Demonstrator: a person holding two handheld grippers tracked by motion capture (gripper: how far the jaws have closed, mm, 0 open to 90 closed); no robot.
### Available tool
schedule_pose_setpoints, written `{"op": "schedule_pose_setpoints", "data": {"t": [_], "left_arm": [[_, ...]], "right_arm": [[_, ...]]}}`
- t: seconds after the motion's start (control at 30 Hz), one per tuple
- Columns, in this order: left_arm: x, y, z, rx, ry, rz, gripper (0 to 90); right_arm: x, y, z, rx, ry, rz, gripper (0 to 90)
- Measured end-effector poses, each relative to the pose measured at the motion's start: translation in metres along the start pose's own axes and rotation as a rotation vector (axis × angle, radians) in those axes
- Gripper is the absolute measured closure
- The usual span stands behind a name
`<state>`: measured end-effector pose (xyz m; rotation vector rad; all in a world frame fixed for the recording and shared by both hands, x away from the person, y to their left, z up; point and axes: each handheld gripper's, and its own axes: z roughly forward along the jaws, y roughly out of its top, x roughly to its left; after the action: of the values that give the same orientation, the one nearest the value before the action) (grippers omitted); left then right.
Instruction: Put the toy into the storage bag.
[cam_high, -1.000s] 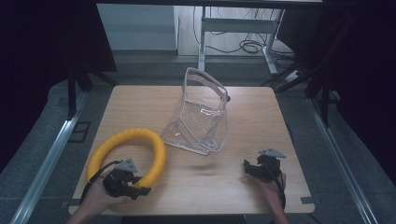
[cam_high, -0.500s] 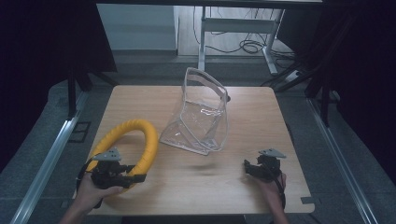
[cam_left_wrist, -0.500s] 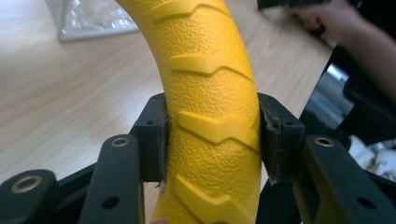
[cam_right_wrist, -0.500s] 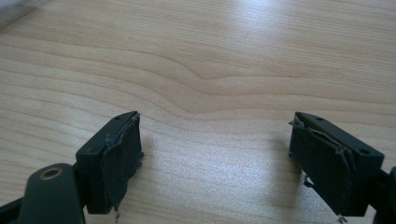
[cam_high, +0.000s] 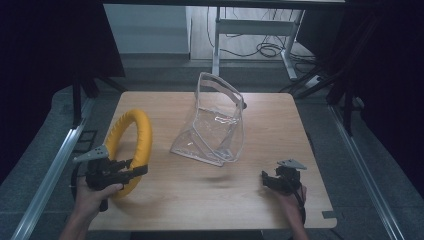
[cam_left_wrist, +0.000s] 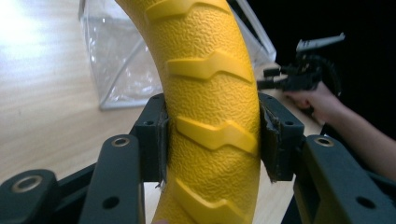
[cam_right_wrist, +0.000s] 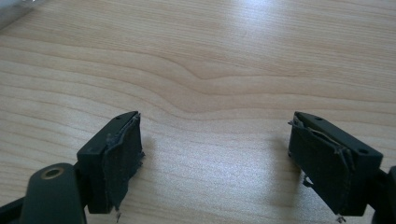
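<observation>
High view: at the near left corner of the desk (cam_high: 200, 200), the left gripper (cam_high: 131, 171) is clamped on the near part of a yellow ring (cam_high: 135, 145), which stands tilted up on its edge. In the left gripper view both pads (cam_left_wrist: 156, 140) press the ring's ribbed sides. Near the right front edge, the right gripper (cam_high: 267, 178) hovers low over bare wood, jaws spread wide apart and empty. Farther back, mid-desk, a clear plastic bag (cam_high: 215, 127) stands open.

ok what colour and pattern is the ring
Yellow ring, pebbled with raised zigzag ridges; the left gripper view shows it best.
</observation>
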<state>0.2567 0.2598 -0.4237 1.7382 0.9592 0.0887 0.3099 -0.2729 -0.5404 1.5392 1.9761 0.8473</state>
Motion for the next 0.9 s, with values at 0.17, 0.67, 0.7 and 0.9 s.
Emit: {"op": "schedule_pose_setpoints", "data": {"t": [0.17,0.67,0.7,0.9], "left_arm": [[-0.004,0.006,-0.001,-0.066,0.002,0.003,51.1],[-0.028,0.026,0.006,-0.258,-0.001,0.034,51.0],[-0.03,0.027,0.007,-0.269,-0.005,0.03,51.0],[-0.034,0.034,0.01,-0.316,-0.022,0.019,51.0]], "right_arm": [[0.0,0.0,0.0,0.0,-0.001,0.002,18.0],[0.0,0.0,0.0,-0.002,-0.003,0.004,18.0],[0.0,0.0,0.0,-0.001,-0.003,0.005,18.0],[0.0,0.0,0.0,-0.001,-0.004,0.005,18.1]]}}
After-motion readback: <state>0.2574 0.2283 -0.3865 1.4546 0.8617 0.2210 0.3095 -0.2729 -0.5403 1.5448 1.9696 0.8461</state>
